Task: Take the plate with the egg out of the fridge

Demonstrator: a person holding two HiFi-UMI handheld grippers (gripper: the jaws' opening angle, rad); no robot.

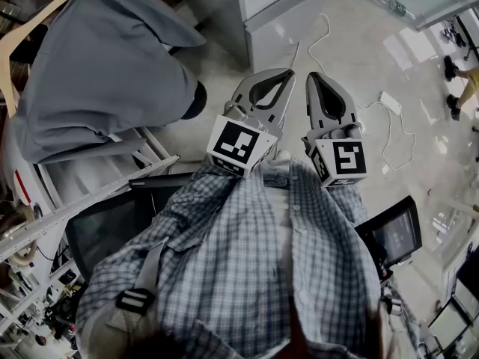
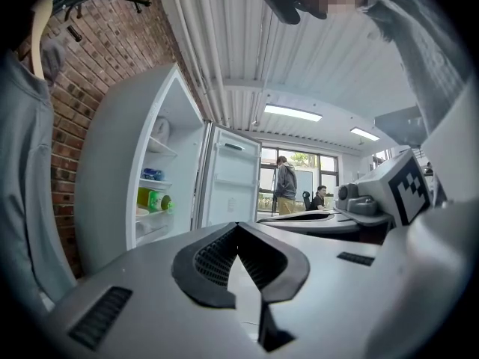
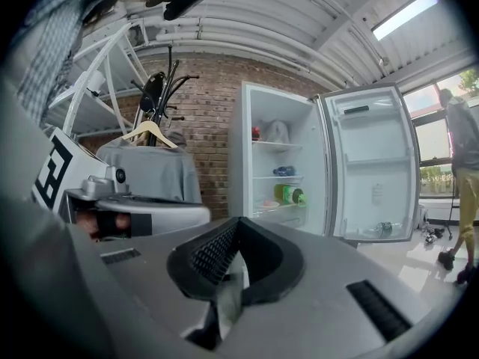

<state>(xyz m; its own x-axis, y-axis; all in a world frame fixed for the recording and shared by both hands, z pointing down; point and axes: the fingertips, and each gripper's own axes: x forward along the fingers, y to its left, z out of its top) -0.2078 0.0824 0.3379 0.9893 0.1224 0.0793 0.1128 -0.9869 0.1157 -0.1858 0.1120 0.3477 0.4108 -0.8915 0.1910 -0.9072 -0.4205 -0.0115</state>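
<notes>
Right gripper view: fridge (image 3: pixel 239 155) open at centre frame. Pale plate (image 3: pixel 267 203) on a lower shelf, left of the green bottle (image 3: pixel 288 194) (egg too small to confirm). Left hand-held gripper (image 2: pixel 238 226) and right hand-held gripper (image 3: pixel 238 221) both closed, empty, well apart from the fridge. Judgement: approach, open the jaws before reaching in, and keep the plate level.

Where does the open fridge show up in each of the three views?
Head view: fridge at the top edge, near the centre.
Left gripper view: fridge left of centre, its door swung to the right.
Right gripper view: fridge in the centre, door open to its right.
Shared landmark: the grey jacket, left of the fridge in every view.
</notes>
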